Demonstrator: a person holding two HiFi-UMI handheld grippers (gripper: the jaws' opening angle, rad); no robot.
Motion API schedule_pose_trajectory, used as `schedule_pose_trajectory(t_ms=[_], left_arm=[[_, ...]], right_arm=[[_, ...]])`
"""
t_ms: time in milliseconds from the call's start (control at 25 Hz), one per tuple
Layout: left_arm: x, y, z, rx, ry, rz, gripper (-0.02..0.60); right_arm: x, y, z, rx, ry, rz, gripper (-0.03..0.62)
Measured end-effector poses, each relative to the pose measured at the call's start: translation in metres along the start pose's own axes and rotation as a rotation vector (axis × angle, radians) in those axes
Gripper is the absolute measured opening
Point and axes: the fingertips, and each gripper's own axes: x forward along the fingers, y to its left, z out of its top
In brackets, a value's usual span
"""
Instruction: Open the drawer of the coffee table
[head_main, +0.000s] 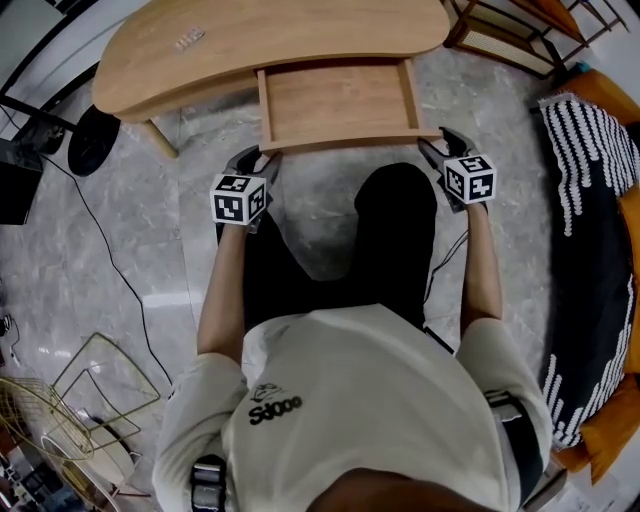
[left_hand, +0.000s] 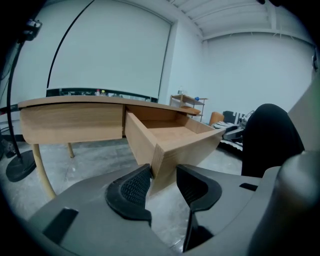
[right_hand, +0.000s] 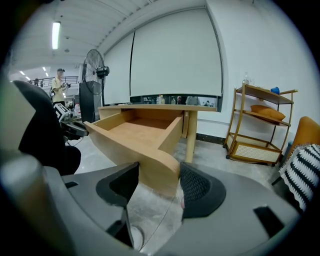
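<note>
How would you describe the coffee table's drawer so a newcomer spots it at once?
Find the curved wooden coffee table on the grey floor. Its drawer juts toward the person: a shallow, empty, open-topped box, the table's only pulled-out part.

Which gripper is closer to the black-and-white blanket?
Right. The right gripper grips the drawer at its right corner, toward the blanket; the left gripper grips the opposite corner, farther away.

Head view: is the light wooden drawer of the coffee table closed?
No, the light wooden drawer stands pulled out from under the curved wooden tabletop, its bare bottom showing.
</note>
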Motion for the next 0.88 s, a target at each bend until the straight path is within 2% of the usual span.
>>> schedule_pose_trajectory(t_ms=[160, 280, 400, 520, 560, 640, 720, 880], left_arm=[[-0.001, 0.001, -0.002, 0.048, -0.007, -0.011, 0.172], [-0.009, 0.010, -0.007, 0.065, 0.004, -0.010, 0.167], [-0.023, 0.036, -0.018, 0.058, 0.058, 0.045, 0.142], [-0.043, 0.073, -0.020, -0.023, 0.046, 0.133, 0.098], [-0.050, 0.085, -0.015, -0.047, 0.026, 0.163, 0.083], [-0.063, 0.105, 0.002, -0.046, -0.015, 0.219, 0.062], [-0.073, 0.116, 0.029, 0.003, -0.054, 0.249, 0.049], [-0.086, 0.120, 0.090, 0.134, -0.129, 0.262, 0.030]], right_arm=[[0.001, 0.002, 0.000, -0.037, 0.035, 0.018, 0.252], [-0.005, 0.004, 0.011, -0.089, 0.040, 0.063, 0.252], [-0.017, -0.003, 0.027, -0.109, 0.023, 0.098, 0.252], [-0.028, -0.018, 0.049, -0.076, -0.036, 0.101, 0.252], [-0.029, -0.022, 0.057, -0.070, -0.053, 0.097, 0.252], [-0.026, -0.026, 0.071, -0.092, -0.063, 0.078, 0.252], [-0.020, -0.029, 0.085, -0.130, -0.072, 0.042, 0.245], [-0.016, -0.021, 0.134, -0.134, -0.189, -0.011, 0.129]])
